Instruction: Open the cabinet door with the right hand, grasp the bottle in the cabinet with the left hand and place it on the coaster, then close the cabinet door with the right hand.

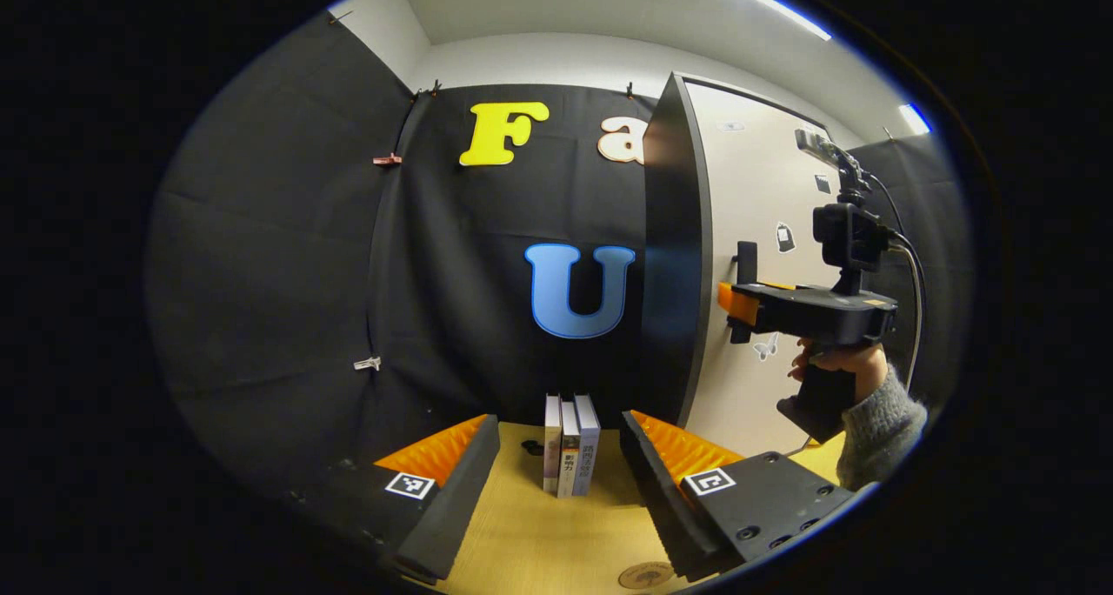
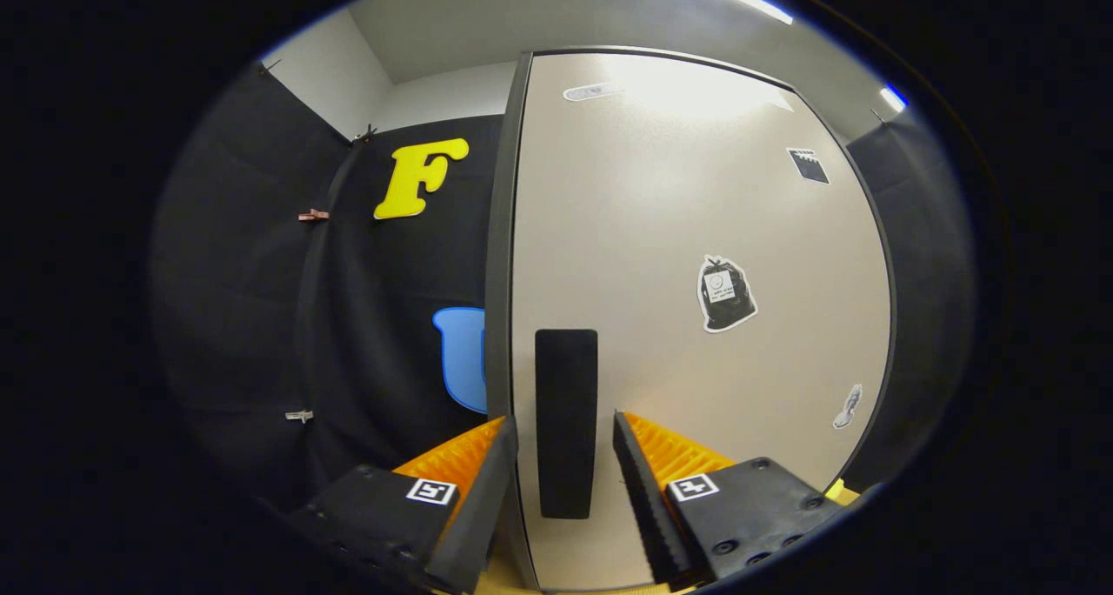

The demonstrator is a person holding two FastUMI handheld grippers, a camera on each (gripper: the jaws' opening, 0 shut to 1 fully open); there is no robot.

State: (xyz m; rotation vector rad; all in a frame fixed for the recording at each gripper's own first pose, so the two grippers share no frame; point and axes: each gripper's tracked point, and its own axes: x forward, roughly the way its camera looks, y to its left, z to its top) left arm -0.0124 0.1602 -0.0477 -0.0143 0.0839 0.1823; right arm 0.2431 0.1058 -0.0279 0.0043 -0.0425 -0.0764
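Note:
The cabinet (image 1: 674,256) stands at the right of the wooden table (image 1: 522,534), its pale door (image 2: 678,230) shut and hiding the inside. My right gripper (image 2: 563,423) is open, its fingers straddling the door's black upright handle (image 2: 566,386) with a small gap on each side. In the left gripper view, the right gripper (image 1: 735,308), held by a hand in a grey sleeve, is up against that handle (image 1: 746,263). My left gripper (image 1: 561,428) is open and empty, low over the table. A round coaster (image 1: 645,575) lies just under its right finger.
Three books (image 1: 569,443) stand upright on the table ahead of the left gripper, near the cabinet's dark side. Stickers (image 2: 724,293) dot the door. The black cloth wall closes off the back and left.

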